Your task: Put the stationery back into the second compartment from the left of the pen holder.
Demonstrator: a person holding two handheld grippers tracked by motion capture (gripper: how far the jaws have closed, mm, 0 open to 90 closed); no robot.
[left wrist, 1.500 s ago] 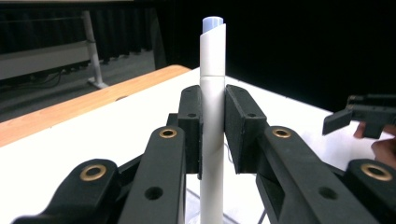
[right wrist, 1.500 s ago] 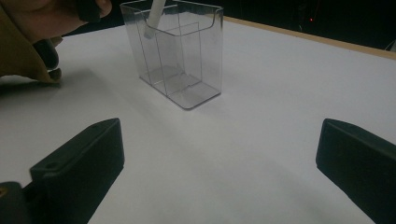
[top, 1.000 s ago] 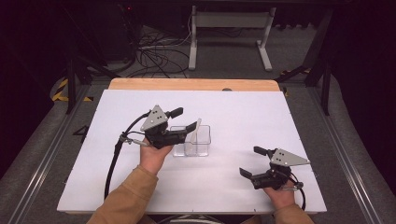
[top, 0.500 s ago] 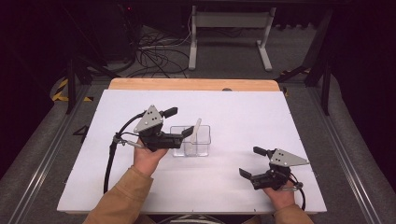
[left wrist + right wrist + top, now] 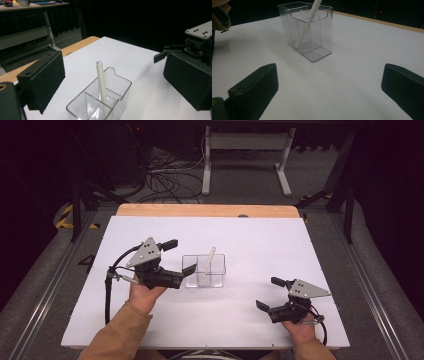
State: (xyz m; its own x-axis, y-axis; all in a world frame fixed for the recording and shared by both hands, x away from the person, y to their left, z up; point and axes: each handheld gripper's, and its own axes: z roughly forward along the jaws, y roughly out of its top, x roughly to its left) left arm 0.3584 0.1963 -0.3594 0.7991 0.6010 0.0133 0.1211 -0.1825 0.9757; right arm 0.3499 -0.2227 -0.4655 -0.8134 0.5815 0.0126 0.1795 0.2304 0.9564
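A white sheet covered the table (image 5: 240, 235), matte and smooth, with a strip of pale wood (image 5: 207, 210) bare along its far edge. Grey carpeted floor ran around it, crossed by metal rails; behind stood a white metal stand (image 5: 245, 150) and a tangle of black cables (image 5: 167, 180) against a dark room.

At the left, the left gripper (image 5: 181, 259) was held above the sheet, its flat, black, rough-surfaced jaws spread wide and holding nothing, a grey three-cornered plate on top. Just right of it, near the middle of the table, stood the clear plastic holder (image 5: 204, 270), a glossy box with thin inner dividers and a notched rim. A slim whitish pen (image 5: 101, 83) leaned in one compartment, its tip pale blue, rising above the rim. In the left gripper view the holder sat between the open jaws without touching either.

Well apart at the right, near the front edge, the right gripper (image 5: 269, 293) rested low over the sheet, jaws likewise released and empty, pointing toward the holder.
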